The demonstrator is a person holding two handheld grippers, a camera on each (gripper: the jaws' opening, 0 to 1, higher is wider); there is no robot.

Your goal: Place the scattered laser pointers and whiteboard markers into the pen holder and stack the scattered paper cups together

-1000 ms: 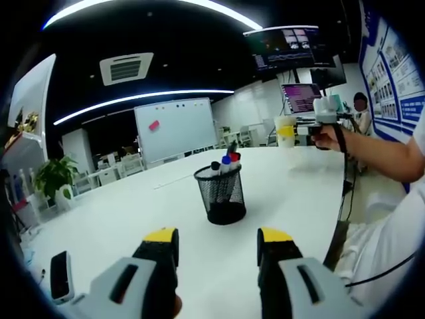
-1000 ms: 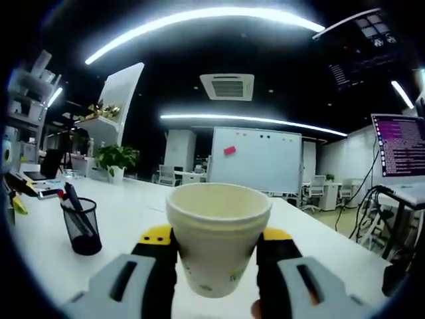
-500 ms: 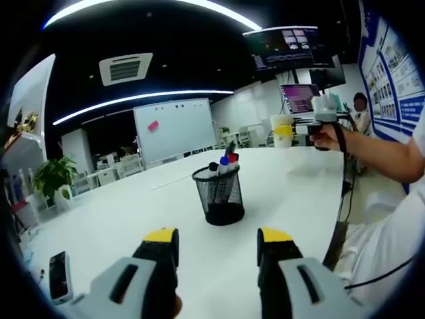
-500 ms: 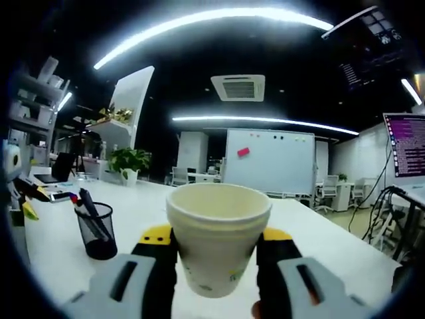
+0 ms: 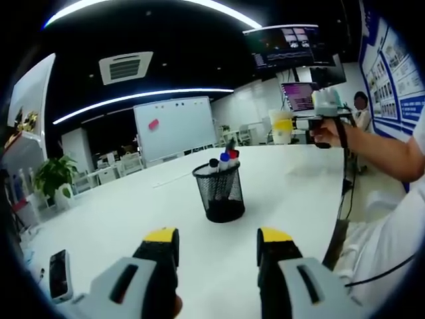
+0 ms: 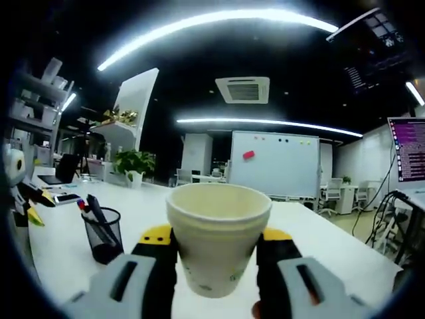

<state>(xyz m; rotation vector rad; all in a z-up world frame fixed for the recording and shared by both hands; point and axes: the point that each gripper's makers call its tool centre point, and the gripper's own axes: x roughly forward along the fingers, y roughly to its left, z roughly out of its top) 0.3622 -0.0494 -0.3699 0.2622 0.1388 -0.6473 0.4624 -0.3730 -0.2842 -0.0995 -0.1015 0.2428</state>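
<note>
- A dark phone (image 5: 58,274) lies at the left edge of the white tabletop (image 5: 133,212).
- The left claw (image 5: 218,247) hovers released, holding nothing.
- A black mesh pen holder (image 5: 219,193) stands mid-tabletop, markers upright inside.
- The right claw (image 6: 216,244) is clenched on a white paper cup (image 6: 218,234), upright above the tabletop.

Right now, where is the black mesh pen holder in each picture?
Left gripper view: black mesh pen holder stands mid-picture on the white table.
Right gripper view: it stands lower left, beside the held paper cup.
Shared landmark: the whiteboard behind.
</note>
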